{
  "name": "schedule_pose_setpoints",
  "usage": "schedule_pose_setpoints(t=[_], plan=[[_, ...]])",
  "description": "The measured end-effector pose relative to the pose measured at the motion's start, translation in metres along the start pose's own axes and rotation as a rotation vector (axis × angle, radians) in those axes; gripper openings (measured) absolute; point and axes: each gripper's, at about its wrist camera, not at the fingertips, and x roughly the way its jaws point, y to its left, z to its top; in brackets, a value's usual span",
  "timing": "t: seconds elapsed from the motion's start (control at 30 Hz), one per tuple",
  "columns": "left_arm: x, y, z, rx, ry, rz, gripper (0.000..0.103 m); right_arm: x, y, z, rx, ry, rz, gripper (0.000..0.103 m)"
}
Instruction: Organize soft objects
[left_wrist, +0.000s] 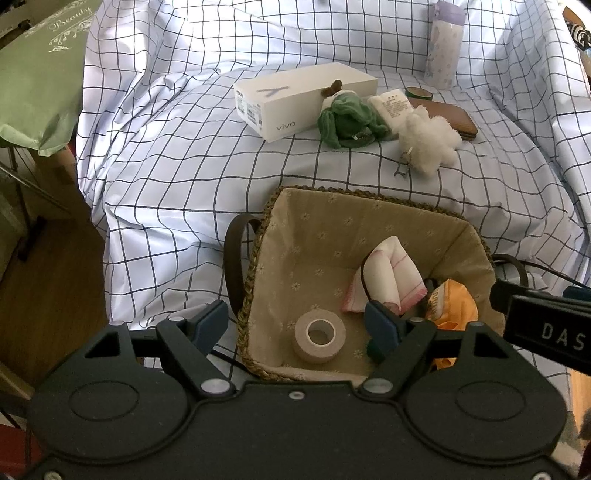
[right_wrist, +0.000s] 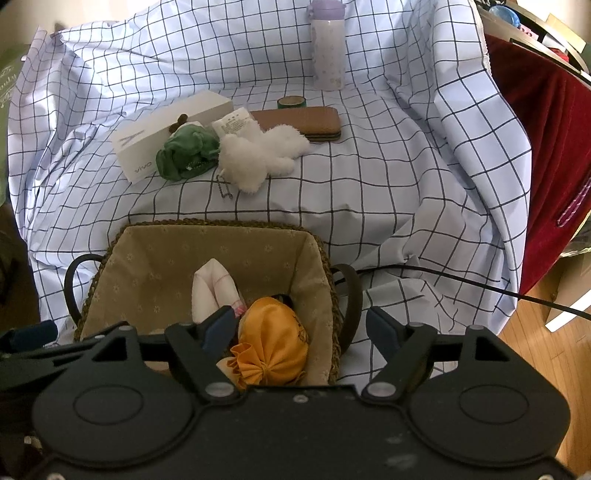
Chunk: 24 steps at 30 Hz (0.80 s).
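The lined woven basket (right_wrist: 314, 258) holds a yellow drawstring pouch (right_wrist: 273, 343), a folded white-and-pink cloth (right_wrist: 212, 291) and a roll of beige tape (left_wrist: 319, 336). The pouch lies between the right gripper's (right_wrist: 301, 328) parted fingers, untouched by the pads, its gathered neck pointing back toward the gripper. The left gripper (left_wrist: 295, 321) hangs open above the tape, angled downward like the right. Well beyond both, a green plush (left_wrist: 347, 118) and white plush (left_wrist: 428, 138) lie on the checked sheet (left_wrist: 166, 166) beside a white box (left_wrist: 295, 99).
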Motion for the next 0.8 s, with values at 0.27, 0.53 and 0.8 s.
schedule_pose_setpoints(t=[0.27,0.53,0.8], plan=[[0.005,-0.003,0.001,0.017,0.021,0.003,0.077,0.007,-0.003,0.000,0.008,0.023,-0.001,0.080],[0.012,-0.007,0.005,0.023,0.047,0.004,0.078,0.016,-0.008,0.004,0.015,0.041,-0.008,0.080],[0.018,-0.011,0.016,0.034,0.056,0.009,0.078,0.025,-0.010,0.017,0.022,0.061,-0.008,0.080]])
